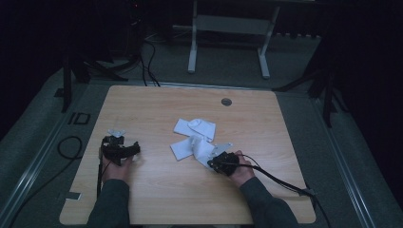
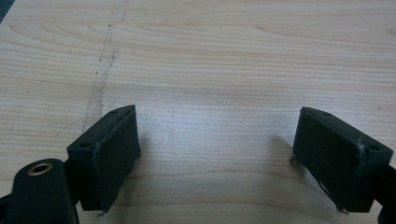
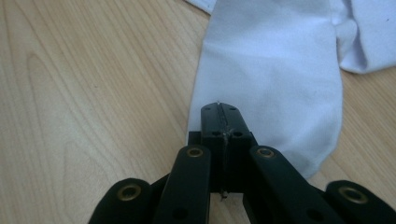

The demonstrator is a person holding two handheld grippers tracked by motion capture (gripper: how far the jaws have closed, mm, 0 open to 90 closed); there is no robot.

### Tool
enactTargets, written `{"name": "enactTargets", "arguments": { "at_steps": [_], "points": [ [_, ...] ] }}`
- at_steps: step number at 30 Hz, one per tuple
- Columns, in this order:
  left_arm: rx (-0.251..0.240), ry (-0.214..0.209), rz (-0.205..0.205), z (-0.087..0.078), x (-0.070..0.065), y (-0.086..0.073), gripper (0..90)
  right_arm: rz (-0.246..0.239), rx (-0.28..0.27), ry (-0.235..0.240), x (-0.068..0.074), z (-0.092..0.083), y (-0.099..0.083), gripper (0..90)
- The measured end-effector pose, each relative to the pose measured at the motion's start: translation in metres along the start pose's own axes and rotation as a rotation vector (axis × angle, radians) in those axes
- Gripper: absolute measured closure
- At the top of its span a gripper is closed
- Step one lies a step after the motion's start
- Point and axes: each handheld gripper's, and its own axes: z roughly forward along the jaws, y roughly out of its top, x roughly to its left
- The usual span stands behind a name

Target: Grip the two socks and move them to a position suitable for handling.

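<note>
A white sock (image 3: 271,84) lies smooth on the wooden table (image 1: 157,190), stretching away from my right gripper (image 3: 219,109). That gripper's jaws are pressed together over the sock's near left corner, and the cloth's edge runs in under them. In the high view the same sock (image 1: 198,146) leads from my right gripper (image 1: 219,161) toward mid-table. Just behind it lies a second white sock (image 1: 196,127). At the table's left my left gripper (image 1: 122,144) rests low, and its jaws (image 2: 217,126) stand wide apart over bare wood.
A round grommet (image 1: 226,101) sits near the table's far edge. A black cable (image 1: 280,181) trails from the right gripper to the table's right front corner. A white table frame (image 1: 228,28) stands on the carpet behind.
</note>
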Motion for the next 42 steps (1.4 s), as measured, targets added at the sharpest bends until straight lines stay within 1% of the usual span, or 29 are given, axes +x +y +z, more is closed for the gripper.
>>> {"name": "enactTargets", "arguments": {
  "at_steps": [3,11,16,19,22,23,25,26,27,30,34,36,39,42],
  "points": [
    [0.000,0.000,0.000,0.000,0.000,0.000,14.5,0.009,0.001,0.006,-0.002,-0.003,-0.005,89.7],
    [0.001,0.000,0.000,0.000,0.000,0.000,14.5,0.013,0.023,-0.003,-0.008,-0.017,-0.021,89.6],
    [0.000,0.000,0.000,0.000,0.000,0.000,14.5,0.013,0.033,-0.012,-0.012,-0.021,-0.027,89.6],
    [0.001,0.000,0.000,0.000,0.000,0.000,14.5,0.011,0.051,-0.035,-0.018,-0.025,-0.032,89.6],
    [0.000,-0.001,0.000,0.000,0.000,0.000,14.5,0.031,0.055,-0.046,-0.024,-0.027,-0.035,89.6],
    [0.000,-0.001,0.000,0.000,0.000,0.000,14.5,0.032,0.060,-0.057,-0.026,-0.028,-0.036,89.6],
    [0.001,0.000,0.000,0.000,0.000,0.000,14.5,0.041,0.077,-0.089,-0.031,-0.029,-0.038,89.6],
    [0.000,0.000,0.000,0.000,0.000,0.000,14.5,0.047,0.091,-0.113,-0.034,-0.030,-0.038,89.6],
    [0.001,0.000,0.000,0.000,0.000,0.000,14.5,0.044,0.093,-0.126,-0.035,-0.031,-0.038,89.6],
    [0.000,0.000,0.000,0.000,0.000,0.000,14.5,0.054,0.061,-0.134,-0.037,-0.038,-0.032,89.6],
    [-0.001,-0.001,0.000,0.000,0.000,0.000,14.6,0.036,0.017,-0.111,-0.033,-0.043,-0.015,89.6],
    [-0.001,-0.001,0.000,0.000,0.000,0.000,14.6,0.027,0.003,-0.091,-0.030,-0.040,-0.005,89.6],
    [-0.001,-0.002,0.000,0.000,0.000,0.000,14.6,0.014,-0.007,-0.062,-0.025,-0.031,0.009,89.6],
    [-0.001,-0.002,0.001,0.000,0.000,0.000,14.6,0.026,-0.019,-0.038,-0.021,-0.018,0.020,89.6]
  ]
}}
